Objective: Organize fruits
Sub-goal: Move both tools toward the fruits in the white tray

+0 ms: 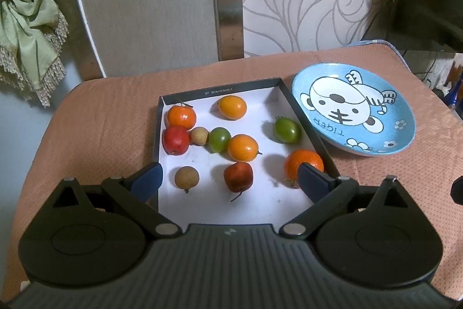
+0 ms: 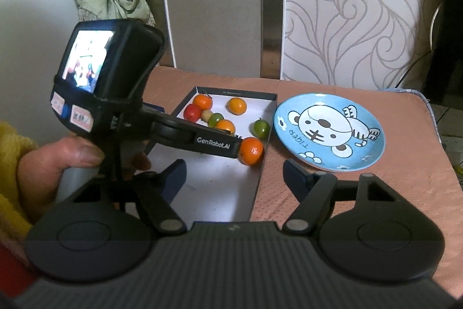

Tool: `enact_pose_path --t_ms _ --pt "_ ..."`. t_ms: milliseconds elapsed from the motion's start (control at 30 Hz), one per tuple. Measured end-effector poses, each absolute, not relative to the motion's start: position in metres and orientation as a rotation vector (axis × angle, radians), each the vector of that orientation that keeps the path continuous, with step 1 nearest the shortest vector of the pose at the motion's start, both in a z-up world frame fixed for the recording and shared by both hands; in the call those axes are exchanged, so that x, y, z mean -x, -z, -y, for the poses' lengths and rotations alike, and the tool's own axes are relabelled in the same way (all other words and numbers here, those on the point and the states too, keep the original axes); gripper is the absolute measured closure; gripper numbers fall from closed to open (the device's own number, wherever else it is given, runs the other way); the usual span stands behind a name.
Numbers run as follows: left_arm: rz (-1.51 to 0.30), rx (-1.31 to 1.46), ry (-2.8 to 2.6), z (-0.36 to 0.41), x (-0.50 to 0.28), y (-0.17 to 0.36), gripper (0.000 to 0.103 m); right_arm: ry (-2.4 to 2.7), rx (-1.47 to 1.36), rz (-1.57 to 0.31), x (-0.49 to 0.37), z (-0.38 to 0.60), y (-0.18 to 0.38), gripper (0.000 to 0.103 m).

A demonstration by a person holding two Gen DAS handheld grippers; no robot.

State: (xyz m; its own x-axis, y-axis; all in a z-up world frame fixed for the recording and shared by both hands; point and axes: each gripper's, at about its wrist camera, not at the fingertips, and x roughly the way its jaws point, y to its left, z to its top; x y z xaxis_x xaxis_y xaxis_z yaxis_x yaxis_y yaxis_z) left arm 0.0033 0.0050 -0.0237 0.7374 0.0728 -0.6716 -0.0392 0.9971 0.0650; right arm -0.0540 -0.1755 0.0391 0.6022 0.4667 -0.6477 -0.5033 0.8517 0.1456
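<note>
A black-rimmed white tray holds several small fruits: oranges, red ones, green ones and brown longans. My left gripper is open above the tray's near end, with a red fruit and a brown longan between its fingers and an orange by its right finger. A blue tiger plate lies empty right of the tray. My right gripper is open and empty over the tray's near right edge; the left gripper's body and the plate show ahead.
The tray and plate sit on a table with a salmon cloth. A chair back stands behind it, green fabric hangs at the left. A hand in a yellow sleeve holds the left gripper.
</note>
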Motion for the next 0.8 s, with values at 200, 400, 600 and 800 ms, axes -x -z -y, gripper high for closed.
enact_pose_path --t_ms 200,400,600,800 --pt "-0.744 -0.049 -0.080 -0.007 -0.003 0.025 0.003 -0.579 0.049 -0.732 0.052 0.174 -0.037 0.032" --pt "-0.749 -0.054 -0.091 -0.008 -0.006 0.027 0.006 -0.595 0.048 -0.733 0.049 0.174 -0.034 0.032" --pt "-0.757 -0.054 -0.099 -0.012 -0.012 0.028 0.007 -0.606 0.051 -0.729 0.043 0.171 -0.031 0.033" --pt "-0.777 -0.049 -0.109 -0.018 -0.017 0.033 0.014 -0.626 0.046 -0.749 0.036 0.165 -0.025 0.039"
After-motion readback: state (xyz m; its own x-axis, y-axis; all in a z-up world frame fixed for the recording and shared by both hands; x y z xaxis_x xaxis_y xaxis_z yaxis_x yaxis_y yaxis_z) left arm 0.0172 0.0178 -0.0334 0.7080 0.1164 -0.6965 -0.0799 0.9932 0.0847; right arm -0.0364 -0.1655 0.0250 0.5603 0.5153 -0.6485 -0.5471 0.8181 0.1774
